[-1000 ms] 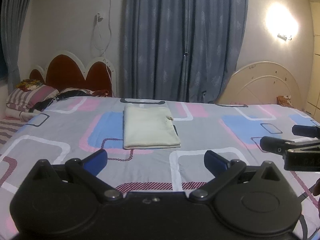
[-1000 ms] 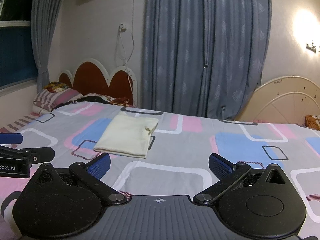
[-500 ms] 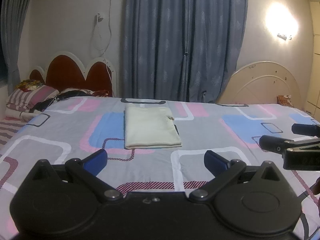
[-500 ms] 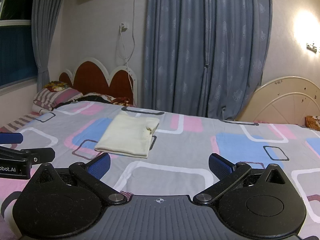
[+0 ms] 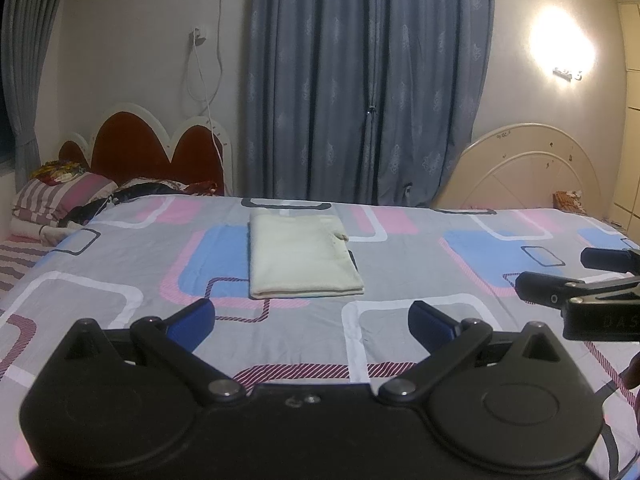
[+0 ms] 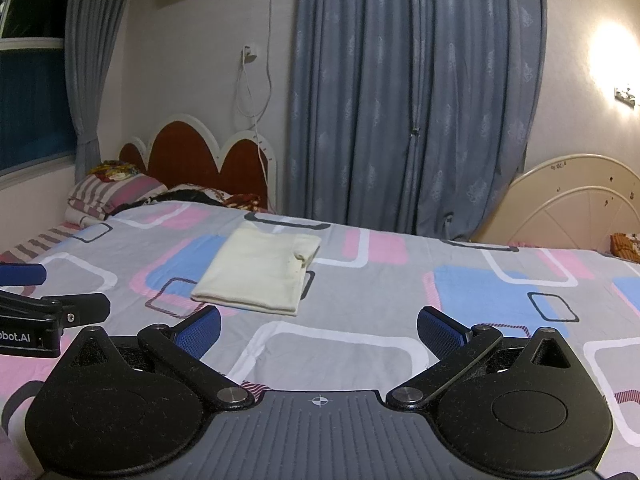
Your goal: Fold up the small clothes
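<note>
A cream garment (image 5: 300,258) lies folded into a flat rectangle on the patterned bedsheet (image 5: 400,264), ahead of both grippers. In the right wrist view the same garment (image 6: 262,270) lies ahead and to the left. My left gripper (image 5: 312,318) is open, its blue pads apart with nothing between them, hovering short of the garment's near edge. My right gripper (image 6: 320,330) is open and empty too, to the right of the garment. The right gripper's fingers (image 5: 560,292) show at the right edge of the left wrist view. The left gripper's fingers (image 6: 52,308) show at the left edge of the right wrist view.
Striped pillows (image 5: 52,200) and dark clothes lie at the bed's head by a red and white headboard (image 5: 148,148). Grey curtains (image 5: 368,80) hang behind the bed. A cream footboard (image 5: 528,172) leans at the far right, under a bright wall lamp (image 5: 560,48).
Both grippers hold nearly still and stay open. The view drifts only slightly; the folded garment has not moved.
</note>
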Action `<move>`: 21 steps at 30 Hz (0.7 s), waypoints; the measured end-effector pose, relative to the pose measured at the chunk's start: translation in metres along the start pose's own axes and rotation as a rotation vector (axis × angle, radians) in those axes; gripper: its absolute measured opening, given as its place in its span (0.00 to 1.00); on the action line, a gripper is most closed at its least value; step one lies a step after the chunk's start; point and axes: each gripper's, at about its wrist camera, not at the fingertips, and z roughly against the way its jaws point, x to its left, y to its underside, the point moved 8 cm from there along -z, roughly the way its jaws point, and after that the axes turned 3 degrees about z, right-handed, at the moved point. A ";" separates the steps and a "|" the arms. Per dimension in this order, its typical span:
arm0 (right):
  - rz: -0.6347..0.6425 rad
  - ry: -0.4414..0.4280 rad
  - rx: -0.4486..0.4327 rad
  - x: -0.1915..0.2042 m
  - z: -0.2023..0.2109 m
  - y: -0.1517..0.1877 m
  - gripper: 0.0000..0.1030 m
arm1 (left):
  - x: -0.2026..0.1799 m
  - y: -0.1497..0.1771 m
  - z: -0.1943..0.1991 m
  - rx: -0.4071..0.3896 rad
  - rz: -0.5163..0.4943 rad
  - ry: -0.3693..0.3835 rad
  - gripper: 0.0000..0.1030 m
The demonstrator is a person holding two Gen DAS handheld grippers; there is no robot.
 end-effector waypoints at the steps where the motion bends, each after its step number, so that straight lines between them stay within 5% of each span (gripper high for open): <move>1: 0.000 -0.001 0.000 0.000 0.000 0.000 1.00 | 0.001 0.000 -0.001 -0.001 -0.002 0.001 1.00; 21: 0.004 -0.001 -0.004 0.000 -0.001 0.002 1.00 | 0.005 -0.007 0.000 -0.040 -0.014 0.021 0.98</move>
